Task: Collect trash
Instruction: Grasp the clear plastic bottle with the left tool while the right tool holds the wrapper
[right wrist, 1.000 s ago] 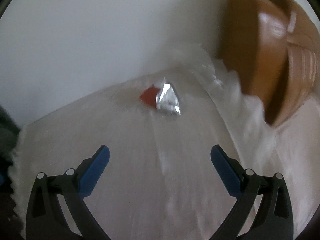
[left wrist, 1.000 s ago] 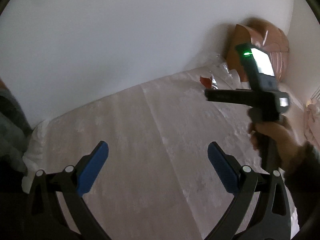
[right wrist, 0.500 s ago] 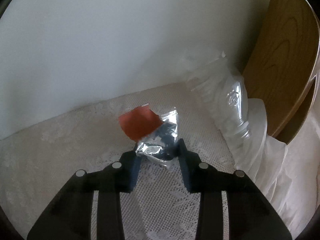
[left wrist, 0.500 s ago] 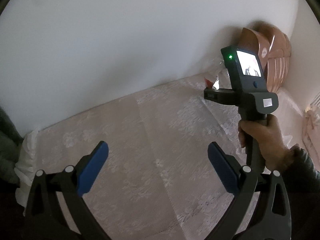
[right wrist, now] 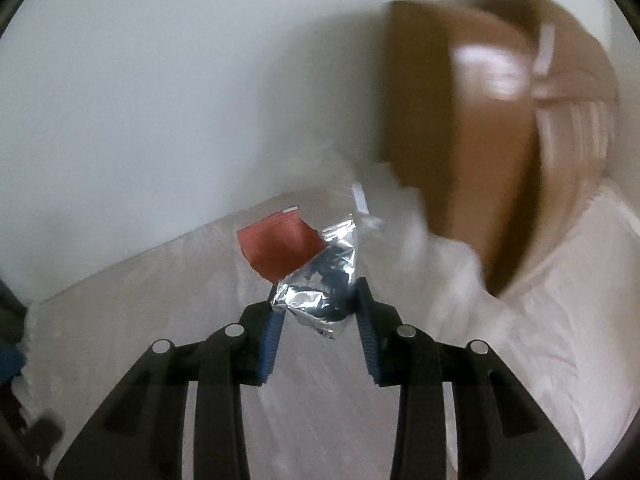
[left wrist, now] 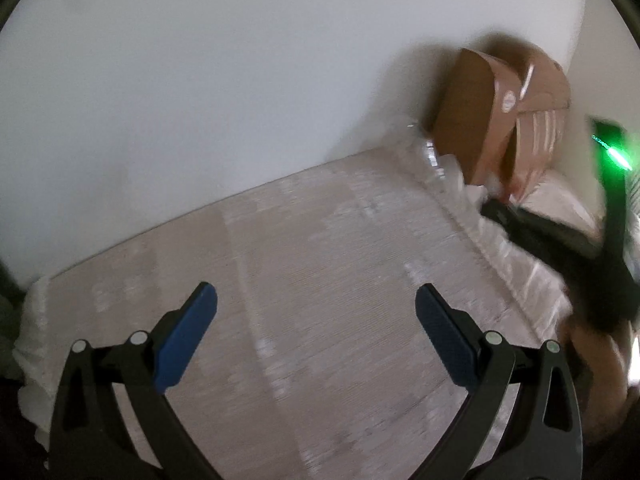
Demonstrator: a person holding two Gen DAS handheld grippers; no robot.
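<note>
My right gripper (right wrist: 318, 302) is shut on a crumpled snack wrapper (right wrist: 316, 288), silver foil inside with an orange-red outer flap, and holds it lifted above the lace tablecloth (right wrist: 160, 300). My left gripper (left wrist: 316, 312) is open and empty, its blue pads (left wrist: 186, 336) wide apart over the tablecloth (left wrist: 300, 260). In the left wrist view the right gripper's body shows blurred at the far right edge; the wrapper is not visible there.
A wooden chair back (right wrist: 500, 132) stands at the right against the white wall; it also shows in the left wrist view (left wrist: 508, 112). Crinkled clear plastic (left wrist: 436, 160) lies at the table's far right corner. The table's left edge (left wrist: 28, 320) drops off.
My right gripper closed on the wrapper half a second ago and has since lifted it and pulled back to the right. The left gripper stayed open and shifted slightly.
</note>
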